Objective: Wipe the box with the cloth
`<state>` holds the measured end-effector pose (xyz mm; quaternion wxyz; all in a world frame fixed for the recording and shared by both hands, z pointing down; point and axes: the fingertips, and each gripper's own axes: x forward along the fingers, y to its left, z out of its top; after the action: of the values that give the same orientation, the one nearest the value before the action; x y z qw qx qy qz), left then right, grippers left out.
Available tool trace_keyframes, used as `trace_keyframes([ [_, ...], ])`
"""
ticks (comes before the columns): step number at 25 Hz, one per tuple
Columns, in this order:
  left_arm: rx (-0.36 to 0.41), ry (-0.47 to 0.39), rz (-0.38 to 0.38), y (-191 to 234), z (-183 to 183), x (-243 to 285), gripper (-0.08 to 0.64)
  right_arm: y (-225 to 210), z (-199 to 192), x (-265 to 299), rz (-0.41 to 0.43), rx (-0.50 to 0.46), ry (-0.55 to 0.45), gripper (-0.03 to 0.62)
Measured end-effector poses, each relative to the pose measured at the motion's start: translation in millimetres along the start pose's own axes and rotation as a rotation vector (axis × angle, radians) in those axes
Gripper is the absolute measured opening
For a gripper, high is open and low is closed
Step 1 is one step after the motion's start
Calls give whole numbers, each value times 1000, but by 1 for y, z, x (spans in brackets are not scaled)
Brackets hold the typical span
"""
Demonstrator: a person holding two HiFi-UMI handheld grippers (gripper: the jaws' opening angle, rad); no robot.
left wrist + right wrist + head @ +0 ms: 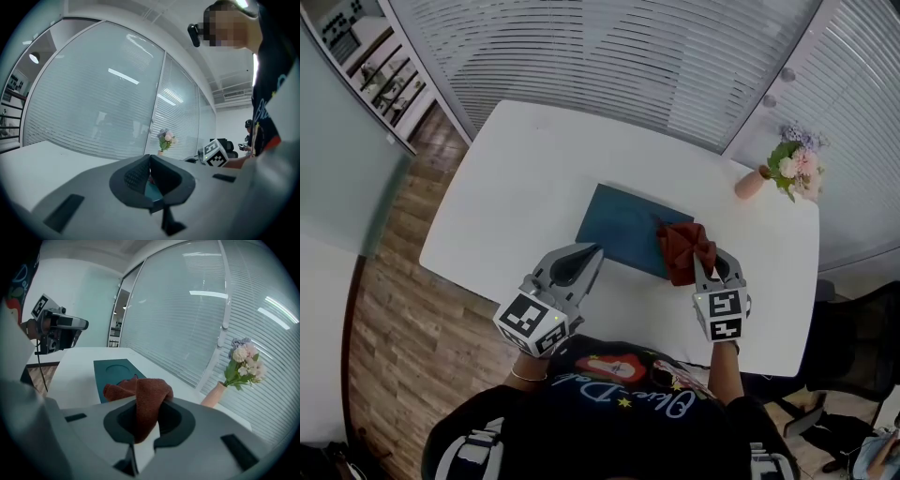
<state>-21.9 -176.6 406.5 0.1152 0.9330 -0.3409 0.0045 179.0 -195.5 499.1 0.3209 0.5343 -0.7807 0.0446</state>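
Observation:
A flat dark teal box (623, 228) lies in the middle of the white table (516, 178). On its right end sits a rust-red cloth (682, 248), bunched up and held by my right gripper (701, 258), which is shut on it. In the right gripper view the cloth (143, 399) rises from between the jaws, with the box (112, 371) beyond. My left gripper (589, 255) hovers at the box's near left edge with its jaws shut and nothing in them. A sliver of the box (151, 189) shows past its closed tips (149, 161).
A pink vase of flowers (787, 171) stands at the table's far right corner; the same vase (239, 369) is ahead of the right gripper. Glass walls with blinds run behind the table. Wooden floor lies to the left.

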Motion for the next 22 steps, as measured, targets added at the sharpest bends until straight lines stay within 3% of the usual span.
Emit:
trace_keyframes([
  [4,9,-2,20,-7,1,-1,5,-5,26,-14,0,-42,-86,43],
  [8,12,-11,62,-7,2,-8,5,14,73,-25,60,-85,-228,43],
  [16,7,-34,198,1,4,-42,5,112,159,-25,379,-192,-475,43],
  [19,15,-43,269,9,6,-60,5,155,173,-18,501,-237,-511,43],
  [22,13,-55,340,18,6,-78,5,190,168,1,591,-285,-476,43],
])
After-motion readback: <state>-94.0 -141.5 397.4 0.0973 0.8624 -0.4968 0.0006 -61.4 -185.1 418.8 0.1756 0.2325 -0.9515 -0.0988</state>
